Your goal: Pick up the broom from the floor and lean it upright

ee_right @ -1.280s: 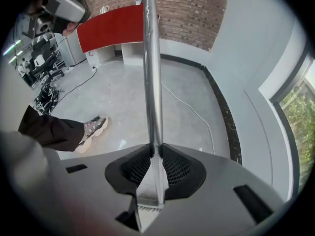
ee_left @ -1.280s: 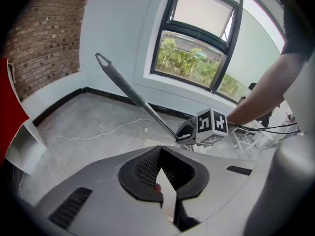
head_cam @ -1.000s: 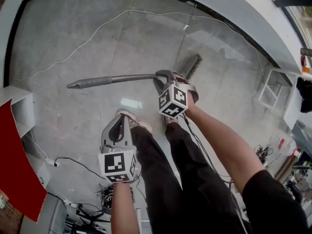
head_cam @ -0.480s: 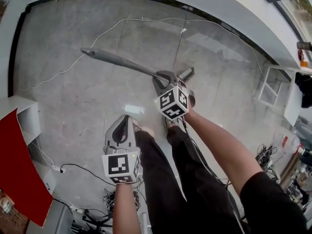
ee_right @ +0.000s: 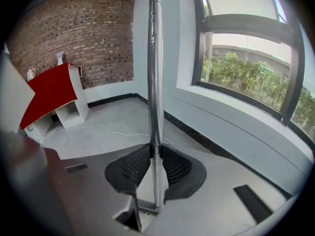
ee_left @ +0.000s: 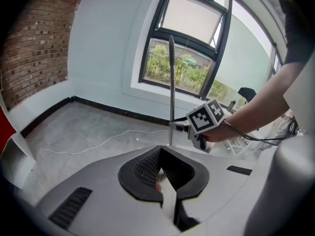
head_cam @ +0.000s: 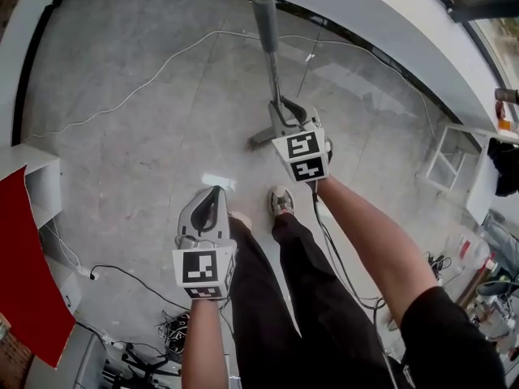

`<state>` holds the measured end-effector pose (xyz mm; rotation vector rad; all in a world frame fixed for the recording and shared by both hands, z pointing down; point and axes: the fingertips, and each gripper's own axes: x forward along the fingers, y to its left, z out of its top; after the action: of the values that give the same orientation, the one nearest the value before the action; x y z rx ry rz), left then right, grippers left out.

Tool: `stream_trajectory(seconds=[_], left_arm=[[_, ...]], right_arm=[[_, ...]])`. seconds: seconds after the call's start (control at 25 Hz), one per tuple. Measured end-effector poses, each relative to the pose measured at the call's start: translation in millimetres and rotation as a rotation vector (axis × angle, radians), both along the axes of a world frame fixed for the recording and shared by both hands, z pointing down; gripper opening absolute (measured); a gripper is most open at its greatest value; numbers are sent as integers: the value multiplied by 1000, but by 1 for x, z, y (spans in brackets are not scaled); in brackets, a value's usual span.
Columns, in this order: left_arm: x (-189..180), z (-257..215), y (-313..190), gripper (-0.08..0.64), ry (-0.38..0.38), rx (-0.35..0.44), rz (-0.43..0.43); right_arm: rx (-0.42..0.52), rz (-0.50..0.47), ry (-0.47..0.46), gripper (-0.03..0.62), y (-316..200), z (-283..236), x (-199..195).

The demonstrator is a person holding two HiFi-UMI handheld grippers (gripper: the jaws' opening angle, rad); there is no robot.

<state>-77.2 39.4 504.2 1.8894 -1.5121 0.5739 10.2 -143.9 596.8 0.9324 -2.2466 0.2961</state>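
The broom stands nearly upright, its grey metal handle (head_cam: 268, 31) rising past the top of the head view. Its dark head (head_cam: 259, 136) hangs low by the floor. My right gripper (head_cam: 284, 116) is shut on the lower handle. In the right gripper view the handle (ee_right: 155, 58) runs straight up between the black pads of that gripper (ee_right: 155, 168). My left gripper (head_cam: 215, 191) hangs nearer to me, above the person's left leg, shut and holding nothing. The left gripper view looks past its own shut gripper (ee_left: 161, 173) at the broom handle (ee_left: 171, 82) and the right gripper (ee_left: 197, 129).
A white cable (head_cam: 162, 55) snakes across the grey floor. A white cabinet with a red panel (head_cam: 24, 241) stands at the left, a white frame (head_cam: 454, 152) at the right. Dark cables (head_cam: 122, 270) lie near the person's feet (head_cam: 281, 199). The wall and window (ee_left: 189, 58) are just beyond the broom.
The broom handle swung from lying level and pointing left up to nearly vertical. My right gripper rolled and rose with it. The left gripper barely shifted.
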Motion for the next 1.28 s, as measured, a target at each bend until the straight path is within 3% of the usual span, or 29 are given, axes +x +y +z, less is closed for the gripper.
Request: stream_trajectory(seconds=[0.52, 0.64, 0.88, 1.28], left_arm=[[-25, 2, -5, 5, 21, -12, -74], [-24, -1, -8, 5, 31, -13, -58], [-24, 3, -12, 5, 32, -27, -49], [-34, 13, -11, 5, 34, -40, -98]], right_arm=[[82, 265, -108, 69, -28, -30, -8], [101, 295, -104, 71, -27, -32, -11], [87, 257, -75, 72, 5, -27, -25], [127, 68, 29, 72, 52, -13, -33]])
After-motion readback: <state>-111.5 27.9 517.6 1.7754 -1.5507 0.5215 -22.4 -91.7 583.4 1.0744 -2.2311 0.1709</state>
